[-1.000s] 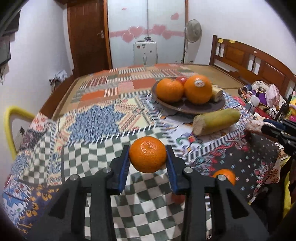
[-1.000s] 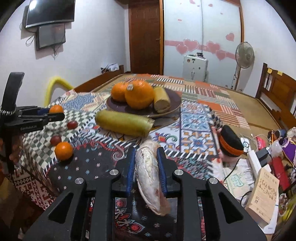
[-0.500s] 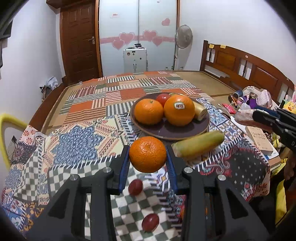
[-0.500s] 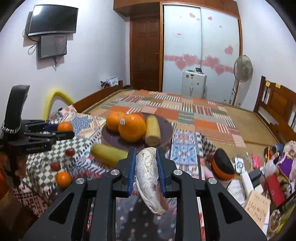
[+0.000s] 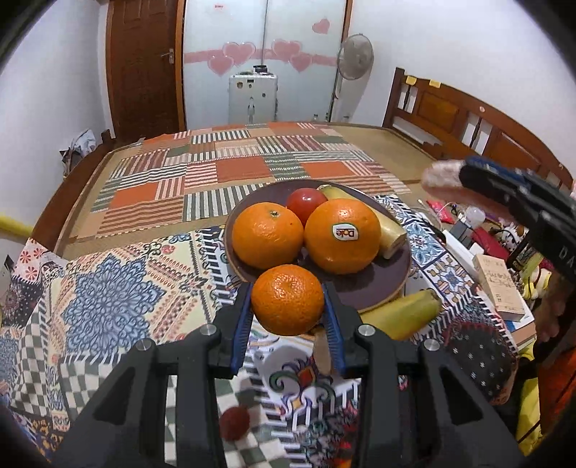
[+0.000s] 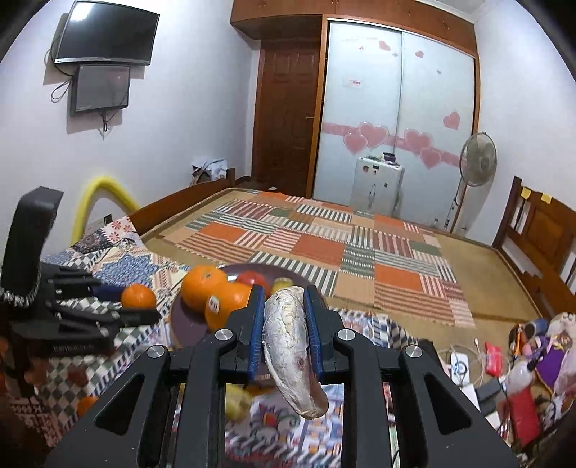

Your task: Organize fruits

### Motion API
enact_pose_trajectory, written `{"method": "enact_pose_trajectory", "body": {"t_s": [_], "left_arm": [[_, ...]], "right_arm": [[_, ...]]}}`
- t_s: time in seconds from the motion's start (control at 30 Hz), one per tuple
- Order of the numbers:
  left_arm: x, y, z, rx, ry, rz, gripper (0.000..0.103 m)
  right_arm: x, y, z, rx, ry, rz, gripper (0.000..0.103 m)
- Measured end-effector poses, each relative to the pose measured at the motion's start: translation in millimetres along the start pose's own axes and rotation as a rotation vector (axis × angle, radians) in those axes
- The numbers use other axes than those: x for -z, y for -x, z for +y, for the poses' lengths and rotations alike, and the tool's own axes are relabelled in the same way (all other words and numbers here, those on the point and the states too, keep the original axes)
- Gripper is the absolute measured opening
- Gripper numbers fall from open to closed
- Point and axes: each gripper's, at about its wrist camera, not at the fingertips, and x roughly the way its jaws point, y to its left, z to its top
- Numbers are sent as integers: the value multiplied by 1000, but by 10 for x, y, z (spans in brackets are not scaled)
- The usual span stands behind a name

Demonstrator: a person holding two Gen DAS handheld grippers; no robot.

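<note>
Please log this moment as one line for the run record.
left gripper: shut on small orange, near plate | right gripper: shut on pale tuber, raised | plate: two oranges, tomato, banana

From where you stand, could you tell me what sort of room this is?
Most likely a home bedroom: a wooden bed frame stands by the wall, a sliding wardrobe with heart stickers fills the far end, and a television hangs on the wall.
</note>
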Motion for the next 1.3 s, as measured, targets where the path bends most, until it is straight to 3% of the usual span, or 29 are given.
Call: {"method": "enact_pose_trajectory", "body": {"t_s": [0.4, 0.77, 0.97, 1.17, 1.3], "left_arm": [[-184, -337, -58, -30, -4, 50, 37], [-173, -479, 4, -36, 19, 85, 38], [-173, -486, -6, -42, 17, 76, 49], [-159, -439, -80, -54, -9, 65, 52], [-151, -361, -101, -64, -22, 49, 52]], "right_arm": [[-120, -554, -75, 33, 44, 41, 20], [78, -718, -137, -53, 12, 144, 20], [85, -749, -154, -70, 3, 177, 20], [74, -774, -209, -93, -36, 210, 24], [98, -771, -202, -100, -44, 236, 36]]}}
